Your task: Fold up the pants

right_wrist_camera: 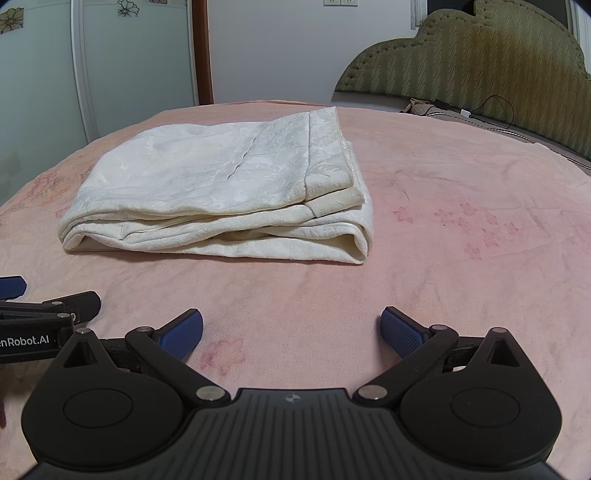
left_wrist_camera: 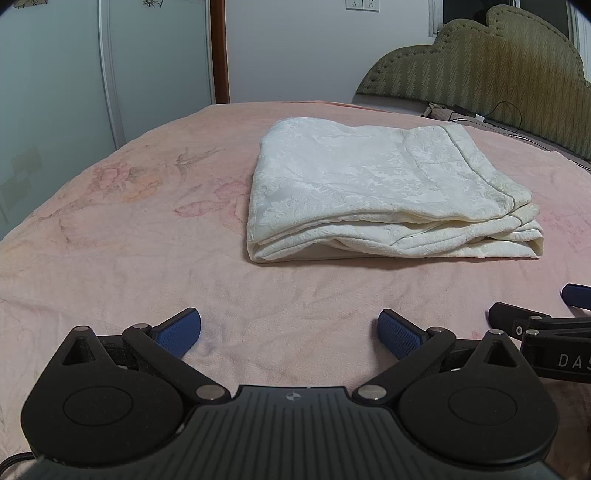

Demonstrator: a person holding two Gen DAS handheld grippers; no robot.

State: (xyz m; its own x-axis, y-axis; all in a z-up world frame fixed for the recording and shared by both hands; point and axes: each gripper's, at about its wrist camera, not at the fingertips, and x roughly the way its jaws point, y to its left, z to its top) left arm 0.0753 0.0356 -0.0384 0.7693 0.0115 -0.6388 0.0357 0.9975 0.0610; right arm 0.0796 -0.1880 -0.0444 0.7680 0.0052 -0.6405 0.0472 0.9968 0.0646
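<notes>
Since the pants [left_wrist_camera: 388,192] are what this is all about: they're cream-white w/ a faint woven pattern, lying folded into a flat rectangular stack of several layers on the bed, roughly mid-mattress. From the left wrist cam the stack sits ahead and a bit to the right; from the right wrist cam it's ahead and to the left [right_wrist_camera: 221,192], so it's basically in front of the gap between the two grippers. The layered edges face the cams, w/ a hem band showing along the right end of the top layer. Nothing is touching the pants, both tools are well short of them. The left gripper [left_wrist_camera: 290,334] hovers low over the pink bedsheet [left_wrist_camera: 147,258], its blue pads [left_wrist_camera: 181,330] spread wide apart, nothing between them. Same deal w/ the right gripper [right_wrist_camera: 291,334]: jaws wide, blue pads [right_wrist_camera: 400,336] holding nothing, just sheet below. The two sit side by side, close together, each one's black linkage poking into the edge of the other's view. The sheet is pink w/ faded flower prints and some wrinkles. Further back on the right there's an olive-green padded headboard [left_wrist_camera: 480,62] w/ a scalloped top, and a black cable [left_wrist_camera: 506,114] running along its base. Behind the bed is a pale wall w/ sockets [left_wrist_camera: 364,4] up top, a brown wooden frame strip [left_wrist_camera: 219,51], and light sliding wardrobe doors [left_wrist_camera: 74,74] on the left.
</notes>
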